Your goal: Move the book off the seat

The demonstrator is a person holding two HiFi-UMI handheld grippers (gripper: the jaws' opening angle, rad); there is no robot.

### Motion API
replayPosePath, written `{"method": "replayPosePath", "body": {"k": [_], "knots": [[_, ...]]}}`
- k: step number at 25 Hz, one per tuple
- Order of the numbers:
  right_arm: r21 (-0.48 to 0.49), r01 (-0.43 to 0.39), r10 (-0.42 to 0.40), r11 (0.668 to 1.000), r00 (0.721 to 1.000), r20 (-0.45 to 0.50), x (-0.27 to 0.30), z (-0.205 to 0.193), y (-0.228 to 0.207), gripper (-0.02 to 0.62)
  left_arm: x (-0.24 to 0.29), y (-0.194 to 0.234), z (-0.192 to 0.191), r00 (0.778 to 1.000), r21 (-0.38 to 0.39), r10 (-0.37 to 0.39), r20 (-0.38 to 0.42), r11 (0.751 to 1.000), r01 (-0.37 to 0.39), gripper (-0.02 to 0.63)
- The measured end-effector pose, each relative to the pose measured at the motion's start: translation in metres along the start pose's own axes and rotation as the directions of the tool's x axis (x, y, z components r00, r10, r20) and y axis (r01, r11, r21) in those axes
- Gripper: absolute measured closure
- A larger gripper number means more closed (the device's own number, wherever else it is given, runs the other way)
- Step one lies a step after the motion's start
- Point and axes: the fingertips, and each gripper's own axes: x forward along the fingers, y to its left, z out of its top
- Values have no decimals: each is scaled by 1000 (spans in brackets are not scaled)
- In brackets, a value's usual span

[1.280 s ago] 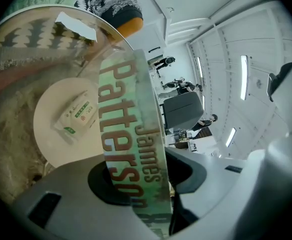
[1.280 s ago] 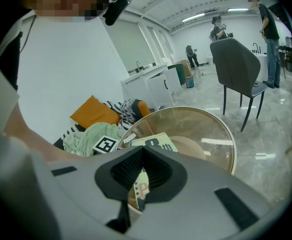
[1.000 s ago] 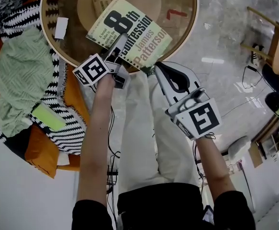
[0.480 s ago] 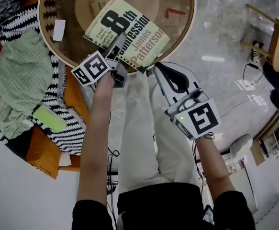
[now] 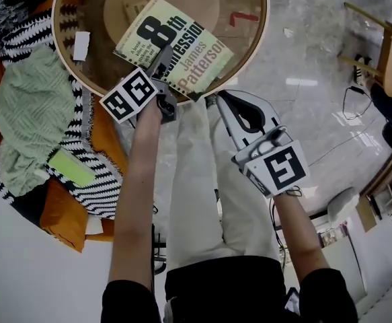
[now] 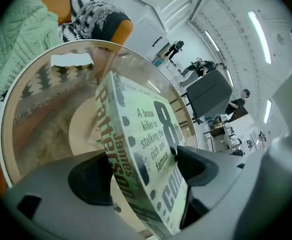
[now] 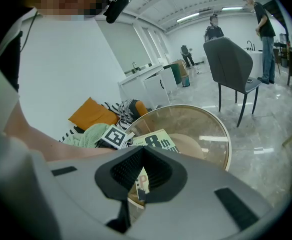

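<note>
The book (image 5: 175, 46) lies flat, cover up, on the near side of the round glass bench (image 5: 263, 36). One corner reaches the rim closest to the person. It is off the seat (image 5: 54, 210), the orange one to the left of the bench. A striped blanket (image 5: 81, 173) and a pale green throw (image 5: 24, 113) are heaped on that seat.

The left tool (image 5: 161, 66) reaches over the near rim and points down at the book. Its jaws stand one on each side of the book's near edge, one pad by the spine and the other over the cover. They have just been opening and are now spread wide, so the book sits between them without being squeezed.

The right tool (image 5: 221, 99) is further right, just off the near rim and above the person's white trousers (image 5: 196, 180). It is clear of the book. Its jaws are pressed together at the tips with nothing between them, and it points toward the bench.
</note>
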Motion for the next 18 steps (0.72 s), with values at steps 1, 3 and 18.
{"method": "replayPosePath", "body": {"k": [1,3,18], "knots": [[0,0,0,1000,1000,1,-1,0,-1,580,0,1,0,1000,5,16,2,1000,-16,226],[0,1,-1,1000,1000,2,-3,-2,-2,581,-1,5,1,998,19,58,11,998,-58,214],[1,-10,10,1000,1000,-1,-21,-4,3,580,-27,-6,-6,994,110,81,78,990,-89,202]]}}
